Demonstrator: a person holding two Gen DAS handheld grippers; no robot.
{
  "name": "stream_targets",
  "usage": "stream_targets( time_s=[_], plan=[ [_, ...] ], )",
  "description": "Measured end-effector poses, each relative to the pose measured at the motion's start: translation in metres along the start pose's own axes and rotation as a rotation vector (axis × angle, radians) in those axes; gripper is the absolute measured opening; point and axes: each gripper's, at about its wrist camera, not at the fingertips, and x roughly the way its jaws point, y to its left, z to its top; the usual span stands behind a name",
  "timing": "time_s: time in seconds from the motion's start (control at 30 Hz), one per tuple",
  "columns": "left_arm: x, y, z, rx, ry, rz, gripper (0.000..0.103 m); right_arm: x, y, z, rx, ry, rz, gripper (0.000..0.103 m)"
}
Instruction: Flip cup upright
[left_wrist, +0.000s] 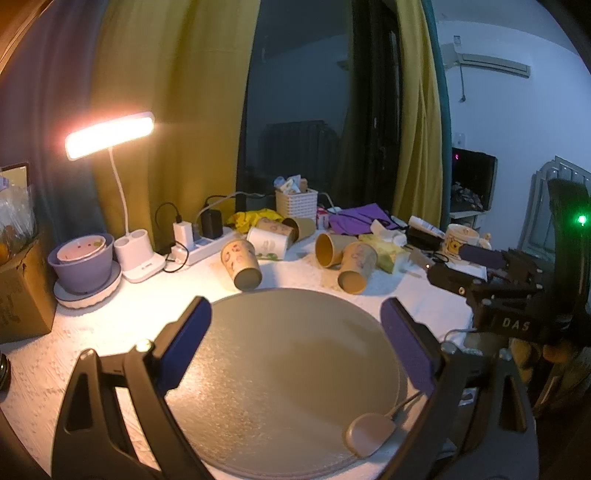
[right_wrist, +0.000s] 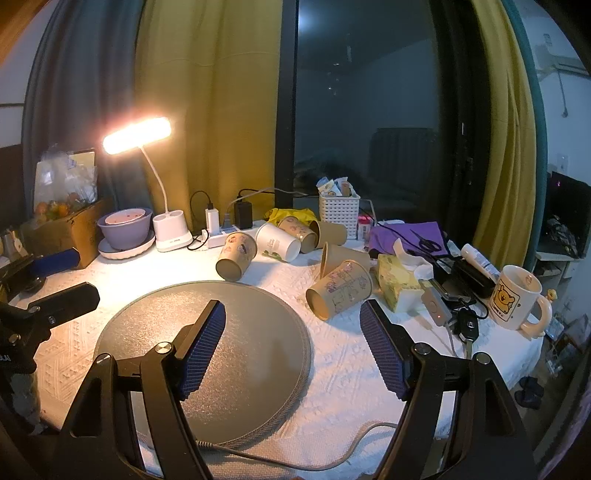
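Observation:
Several paper cups lie on their sides on the white tablecloth beyond a round grey mat (left_wrist: 288, 373) (right_wrist: 207, 354). One patterned cup (left_wrist: 242, 263) (right_wrist: 236, 256) lies at the mat's far edge, another patterned cup (left_wrist: 356, 267) (right_wrist: 340, 290) lies to its right, and a plain brown cup (left_wrist: 332, 249) (right_wrist: 341, 256) lies behind it. A white cup (left_wrist: 267, 242) (right_wrist: 279, 242) lies further back. My left gripper (left_wrist: 295, 347) is open and empty above the mat. My right gripper (right_wrist: 293, 347) is open and empty, just short of the right patterned cup; it also shows in the left wrist view (left_wrist: 461, 269).
A lit desk lamp (left_wrist: 110, 134) (right_wrist: 136, 134), a purple bowl on a plate (left_wrist: 83, 260) (right_wrist: 125, 229), a power strip (left_wrist: 199, 245), a white basket (right_wrist: 339, 210), a tissue pack (right_wrist: 397, 282), a bear mug (right_wrist: 515, 297), cables and a remote (right_wrist: 437, 306) crowd the table's back and right.

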Motion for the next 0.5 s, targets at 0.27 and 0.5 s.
stream_targets(
  time_s=[0.27,0.5],
  plan=[
    [0.0008,0.0012,-0.0001,-0.001,0.001,0.001,0.094,0.0003,0.0001,-0.0001,0.000,0.000,0.000,0.078],
    [0.0013,0.0023,-0.0002,-0.003,-0.001,-0.003,0.094,0.0029,0.0010,0.0004,0.004,0.007,-0.003,0.078]
  ],
)
